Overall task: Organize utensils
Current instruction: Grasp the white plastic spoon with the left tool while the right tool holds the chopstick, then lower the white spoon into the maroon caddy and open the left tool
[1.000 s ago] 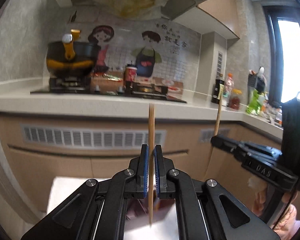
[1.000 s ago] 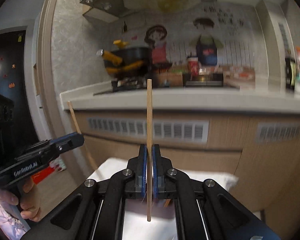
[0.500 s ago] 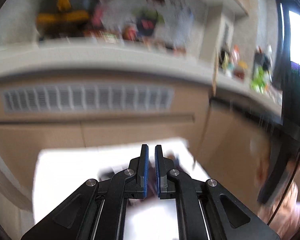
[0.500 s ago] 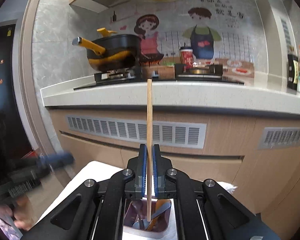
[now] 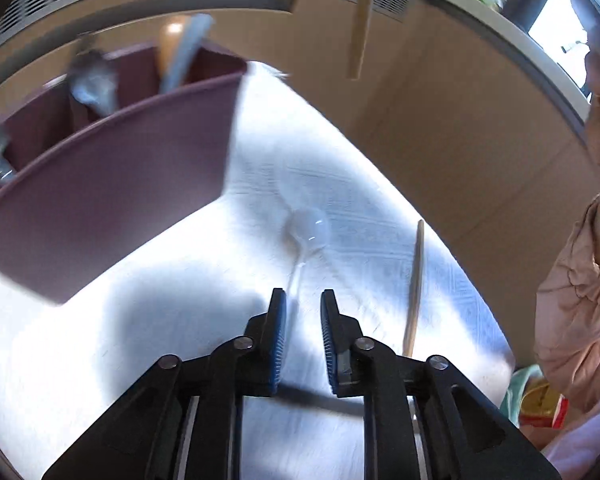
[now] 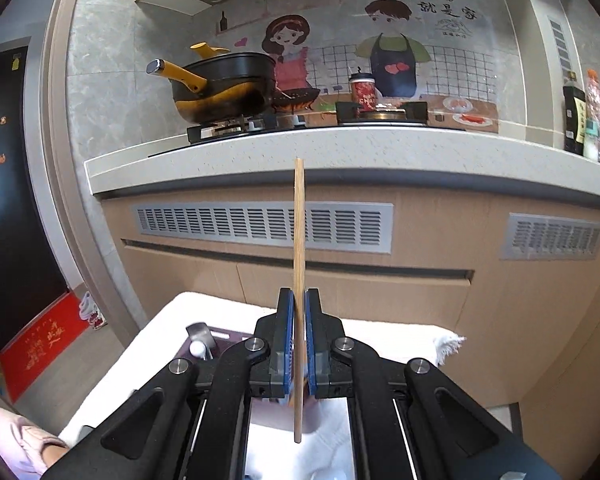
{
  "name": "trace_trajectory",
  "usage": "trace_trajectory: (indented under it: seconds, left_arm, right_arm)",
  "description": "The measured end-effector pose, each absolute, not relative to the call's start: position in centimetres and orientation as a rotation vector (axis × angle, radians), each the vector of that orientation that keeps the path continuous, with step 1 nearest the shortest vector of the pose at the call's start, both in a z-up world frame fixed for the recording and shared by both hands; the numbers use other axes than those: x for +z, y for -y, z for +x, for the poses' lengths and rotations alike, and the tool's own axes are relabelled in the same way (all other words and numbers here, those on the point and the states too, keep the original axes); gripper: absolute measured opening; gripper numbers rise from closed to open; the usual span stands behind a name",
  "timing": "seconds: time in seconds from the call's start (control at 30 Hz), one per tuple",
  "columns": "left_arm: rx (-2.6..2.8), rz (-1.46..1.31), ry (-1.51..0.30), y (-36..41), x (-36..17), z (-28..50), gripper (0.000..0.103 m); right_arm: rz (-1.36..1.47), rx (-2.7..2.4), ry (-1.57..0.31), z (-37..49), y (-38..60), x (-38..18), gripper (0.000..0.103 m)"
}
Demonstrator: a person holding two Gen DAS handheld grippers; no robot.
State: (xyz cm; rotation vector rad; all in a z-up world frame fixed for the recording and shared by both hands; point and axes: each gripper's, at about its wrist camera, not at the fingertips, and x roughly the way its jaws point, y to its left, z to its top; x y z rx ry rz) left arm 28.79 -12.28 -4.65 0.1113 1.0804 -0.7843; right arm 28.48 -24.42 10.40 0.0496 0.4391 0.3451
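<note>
A few utensils already sit in the maroon holder (image 5: pixel 112 168), right hand-held gripper (image 6: pixel 299 312) clamps a chopstick (image 6: pixel 299 216), left hand-held gripper (image 5: pixel 302 304) is opening empty over a clear plastic spoon (image 5: pixel 309 230) and another chopstick (image 5: pixel 415 280) left on the cloth

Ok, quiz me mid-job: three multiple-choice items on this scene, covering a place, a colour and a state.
1. Where is the clear plastic spoon?
A on the white cloth
B in the holder
C on the stove

2. What colour is the box-shaped utensil holder?
A green
B maroon
C white

3. The right gripper is:
A wide open
B shut on nothing
C shut on the upright wooden chopstick

Answers: 1 A, it lies on the white cloth ahead of the left gripper; 2 B, its walls are maroon; 3 C, its fingers clamp the stick.
</note>
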Motion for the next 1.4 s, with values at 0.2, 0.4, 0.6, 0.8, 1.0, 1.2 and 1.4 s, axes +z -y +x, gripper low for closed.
trace_trajectory:
  seconds: [0.2,0.4,0.6,0.8,1.0,1.2,1.4]
  left_arm:
    - [-0.775,0.235,-1.049,16.4,-5.8,30.8,0.037]
    - [-0.695,0.297,-1.061,19.2,-6.9,31.8,0.038]
    - [-0.644,0.246,-1.012,17.1,-6.1,30.8,0.035]
    - [-0.589,0.066,-0.856,10.5,-1.8,26.4,0.035]
    - [-0.518,-0.073,-0.619,4.8,4.3,22.3,0.035]
    - [-0.446,-0.133,-0.27,1.4,13.8,21.2,0.035]
    - [-0.386,-0.208,-0.149,0.7,15.4,24.9,0.035]
  right_arm:
    - [0.072,0.322,-0.444,27.7,26.5,9.7,0.005]
    - [0.079,0.3,-0.445,27.2,27.9,9.5,0.005]
    - [0.087,0.296,-0.458,27.1,28.2,9.2,0.005]
    - [0.093,0.315,-0.459,26.4,27.5,9.2,0.005]
    - [0.101,0.34,-0.439,24.7,26.4,9.8,0.005]
    - [0.118,0.352,-0.311,24.1,25.5,14.1,0.005]
    - [0.117,0.373,-0.26,26.5,23.6,16.2,0.005]
